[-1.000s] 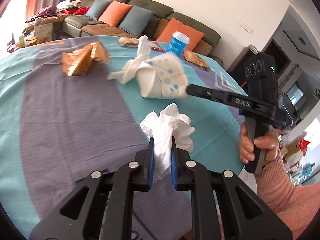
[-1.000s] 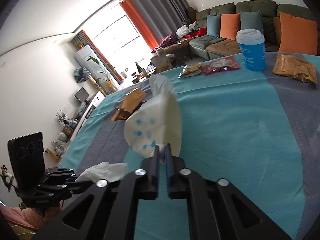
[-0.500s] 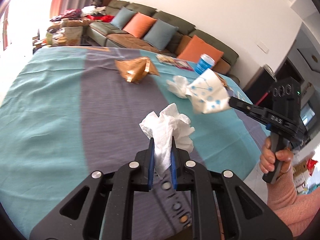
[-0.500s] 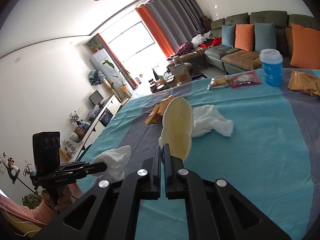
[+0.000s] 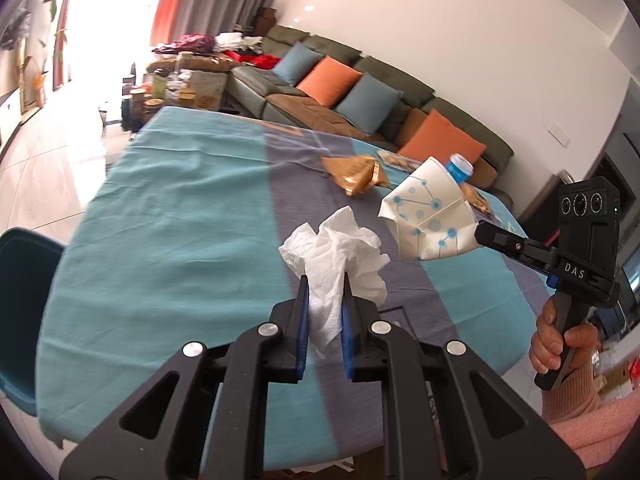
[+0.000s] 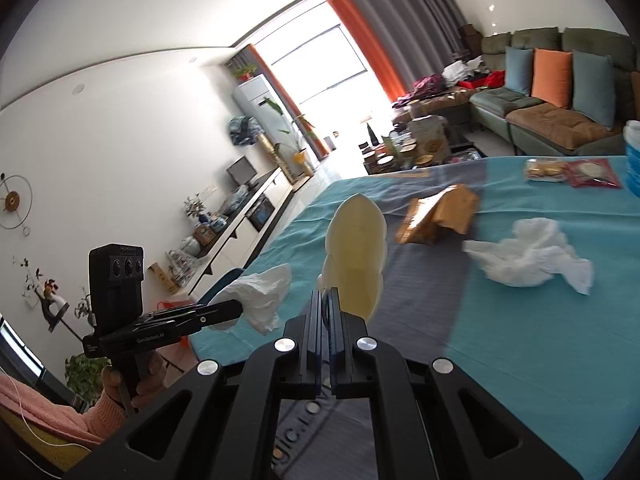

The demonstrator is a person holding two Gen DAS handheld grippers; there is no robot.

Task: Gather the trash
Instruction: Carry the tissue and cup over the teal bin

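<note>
**A:** What is each hand holding?

**B:** The left gripper (image 5: 323,292) has its two blue-padded fingers pinching a crumpled white tissue (image 5: 334,248), which bunches up above the fingertips and hangs clear of the table (image 5: 168,216). The right gripper (image 6: 326,300) has its fingers pressed almost together on the edge of a squashed paper cup (image 6: 356,256), cream inside and, seen from the left wrist camera, white with blue dots and lines outside. That cup is also held in the air, above the table's near edge.

**A:** What carries everything else?

**B:** A table under a cloth with teal and grey-purple bands. A second crumpled tissue (image 6: 528,256) lies on the teal band, right of the held cup in the right wrist view. Beyond it, toward the middle, sits a torn golden-brown wrapper (image 6: 438,214). Near the far edge are two clear snack packets (image 6: 572,170), side by side, and a blue cup with a white lid (image 5: 459,168) by the far right corner.

**A:** Can you see the person?

**B:** Only the hands and pink sleeves. The right hand (image 5: 560,344) grips its handle off the table's right edge; the left hand (image 6: 136,376) grips its own off the near left corner.

**A:** And the room?

**B:** A green sofa (image 5: 360,80) with orange and blue cushions stands past the far edge. A teal chair (image 5: 20,304) is at the table's left edge.
</note>
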